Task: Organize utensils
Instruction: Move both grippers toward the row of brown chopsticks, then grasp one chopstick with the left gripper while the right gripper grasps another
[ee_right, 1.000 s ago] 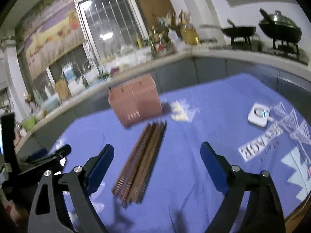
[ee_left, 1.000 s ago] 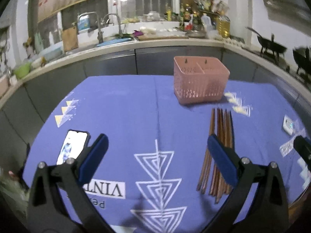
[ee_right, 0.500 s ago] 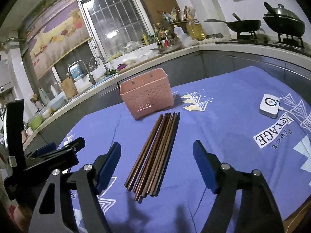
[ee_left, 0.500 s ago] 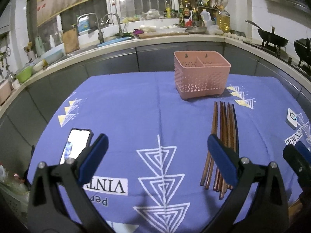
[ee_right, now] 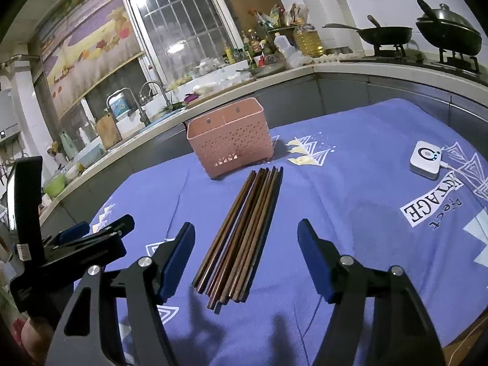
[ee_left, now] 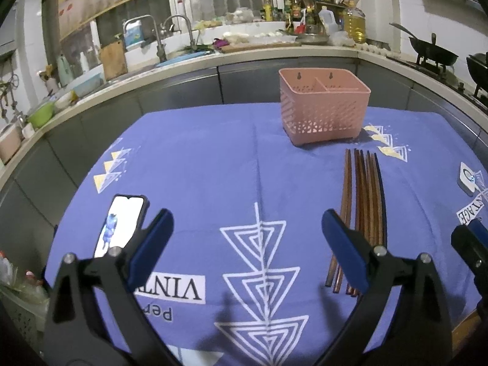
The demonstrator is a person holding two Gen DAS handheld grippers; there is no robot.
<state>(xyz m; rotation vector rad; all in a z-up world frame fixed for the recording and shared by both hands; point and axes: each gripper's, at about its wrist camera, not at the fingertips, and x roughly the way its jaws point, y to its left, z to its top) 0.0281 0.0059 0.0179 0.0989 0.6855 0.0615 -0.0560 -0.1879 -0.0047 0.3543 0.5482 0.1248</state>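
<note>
Several brown wooden chopsticks (ee_right: pixel 244 231) lie side by side on the purple tablecloth; they also show in the left wrist view (ee_left: pixel 363 210). A pink perforated utensil basket (ee_left: pixel 323 113) with two compartments stands empty behind them, also in the right wrist view (ee_right: pixel 231 141). My right gripper (ee_right: pixel 246 259) is open, its fingers straddling the near ends of the chopsticks above the cloth. My left gripper (ee_left: pixel 247 241) is open and empty over the cloth, left of the chopsticks.
A lit phone (ee_left: pixel 120 222) lies at the left near my left gripper. A small white device (ee_right: pixel 427 158) with a cable lies at the right. The table's front edge (ee_left: pixel 466 320) is near. A kitchen counter with sink, bottles and woks runs behind.
My right gripper has moved forward and down toward the chopsticks, which now lie between its fingers. My left gripper has shifted only slightly.
</note>
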